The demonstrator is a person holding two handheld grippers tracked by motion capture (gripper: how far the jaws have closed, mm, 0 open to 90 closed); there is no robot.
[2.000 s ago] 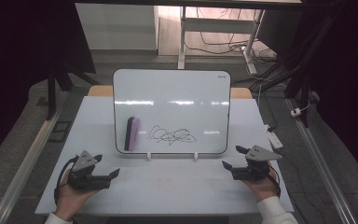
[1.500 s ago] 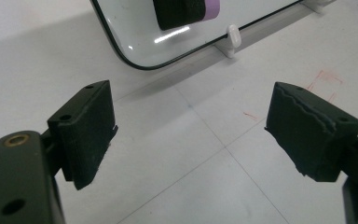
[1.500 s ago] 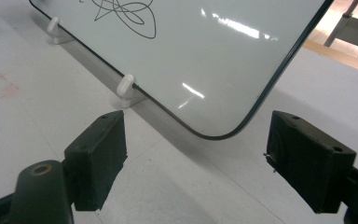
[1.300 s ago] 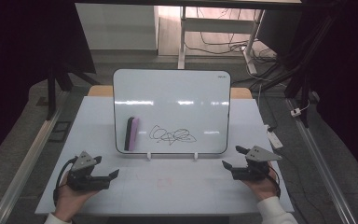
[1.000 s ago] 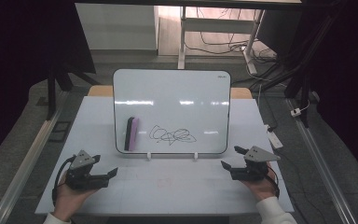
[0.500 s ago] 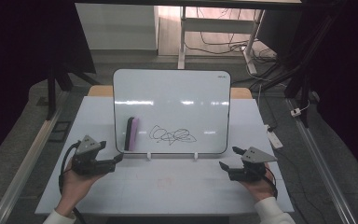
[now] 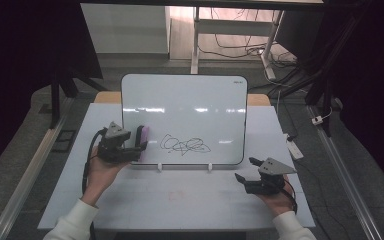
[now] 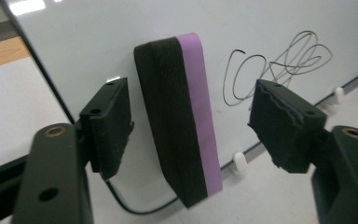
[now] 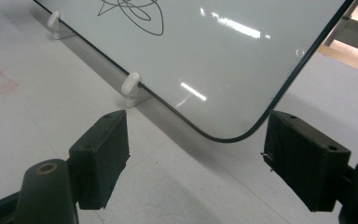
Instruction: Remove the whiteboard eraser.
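While the whiteboard point(image 7: 184, 117) stands propped on the white table point(image 7: 180, 200), a purple-and-black eraser point(image 8: 182, 121) clings to its lower left, beside a black scribble point(image 7: 185, 145). The left gripper point(image 8: 191, 126) straddles the eraser, jaws wide, not touching. The right gripper point(image 7: 247, 172) rests near right, jaws spread and empty. The room behind is dark.

left tool point(image 7: 141, 144) moved up to eraser point(image 8: 179, 119), jaws astride it

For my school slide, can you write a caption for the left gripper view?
Open left gripper straddling the purple-and-black eraser on the whiteboard, beside a black scribble.
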